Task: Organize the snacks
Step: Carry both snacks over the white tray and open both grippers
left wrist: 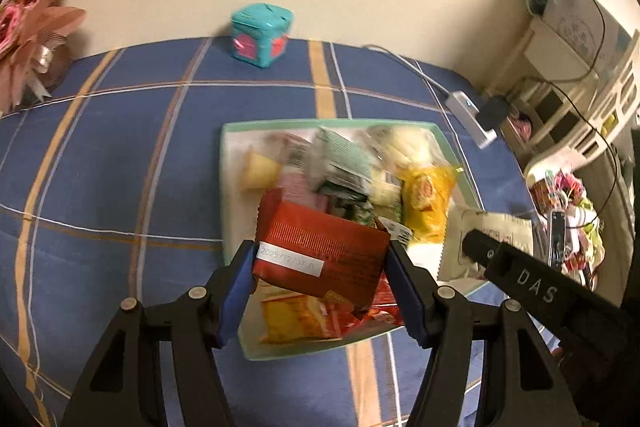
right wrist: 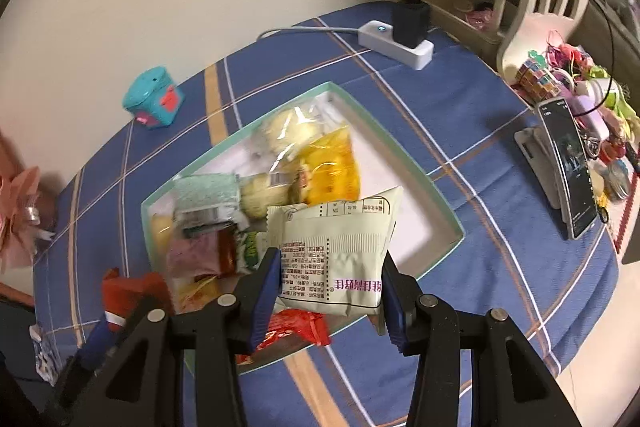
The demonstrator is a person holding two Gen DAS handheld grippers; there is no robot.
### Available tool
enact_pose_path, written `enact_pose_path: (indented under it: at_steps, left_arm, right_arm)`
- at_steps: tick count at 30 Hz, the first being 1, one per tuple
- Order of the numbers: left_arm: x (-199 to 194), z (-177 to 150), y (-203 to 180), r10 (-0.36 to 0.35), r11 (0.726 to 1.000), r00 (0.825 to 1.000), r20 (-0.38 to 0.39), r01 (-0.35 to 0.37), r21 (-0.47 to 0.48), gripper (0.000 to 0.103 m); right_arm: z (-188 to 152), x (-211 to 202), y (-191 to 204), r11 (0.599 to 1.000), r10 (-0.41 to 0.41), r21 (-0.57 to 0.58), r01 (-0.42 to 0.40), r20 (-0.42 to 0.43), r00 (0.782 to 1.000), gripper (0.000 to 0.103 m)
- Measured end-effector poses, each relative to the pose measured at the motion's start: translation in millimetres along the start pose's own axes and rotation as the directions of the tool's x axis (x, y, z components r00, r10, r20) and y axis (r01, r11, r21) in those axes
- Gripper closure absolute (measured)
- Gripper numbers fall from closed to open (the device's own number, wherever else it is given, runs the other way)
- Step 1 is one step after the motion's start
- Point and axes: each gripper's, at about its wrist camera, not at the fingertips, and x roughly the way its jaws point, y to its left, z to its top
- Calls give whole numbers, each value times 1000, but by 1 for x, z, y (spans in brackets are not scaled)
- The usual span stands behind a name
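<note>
Left gripper [left wrist: 322,267]: clamped on a red pack [left wrist: 320,251], blue pads [left wrist: 236,291] pressed on both short sides. White date label is seen on the pack's near-left edge. Pack is held over the near edge of the tray [left wrist: 232,131], just ahead of the fingertips.

Right gripper [right wrist: 330,281]: clamped on a cream pack [right wrist: 340,247], printed back facing the camera, pads [right wrist: 266,291] pressed on both sides. Pack is held over the tray's [right wrist: 400,151] near part, directly ahead of the fingers.

Tray contents beyond both grippers: a yellow pack [right wrist: 332,167], a pale green pack [right wrist: 208,195], clear-wrapped buns [right wrist: 292,131] and a pink pack [right wrist: 192,251], piled and overlapping. More red wrappers [right wrist: 296,327] lie under the cream pack, right below the fingertips.

In the left view, the right gripper is seen to the right, touching nothing but its pack. Tray rests on a blue plaid cloth [left wrist: 120,147]. Farther ahead on the cloth: a teal box [left wrist: 260,35] by the wall, a power strip [right wrist: 396,43] with a black plug, well apart from the tray. A phone [right wrist: 568,163] on a stand is seen ahead-right of the right gripper.
</note>
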Motion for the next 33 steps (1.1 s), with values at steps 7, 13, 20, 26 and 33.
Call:
enact_pose_path:
  at_steps: [7, 13, 20, 26, 33]
  left_arm:
    - [16, -2, -12, -4, 1000, 1000, -24, 4, 12, 37]
    - [23, -1, -11, -10, 1000, 999, -38, 10, 9, 37]
    - [31, -1, -5, -20, 1000, 998, -58, 19, -14, 37]
    - [30, 0, -5, -22, 1000, 998, -58, 22, -5, 37]
    - [26, 1, 3, -21, 999, 998, -62, 19, -33, 37]
  right_arm:
    - [4, 5, -9, 1000, -3, 4, 3, -3, 1000, 53]
    - [5, 9, -8, 1000, 7, -1, -7, -10, 1000, 53]
    - [4, 20, -10, 1000, 8, 2, -8, -36, 999, 53]
    - [4, 24, -11, 1000, 11, 6, -11, -42, 999, 53]
    - [4, 24, -9, 1000, 9, -3, -9, -42, 999, 52]
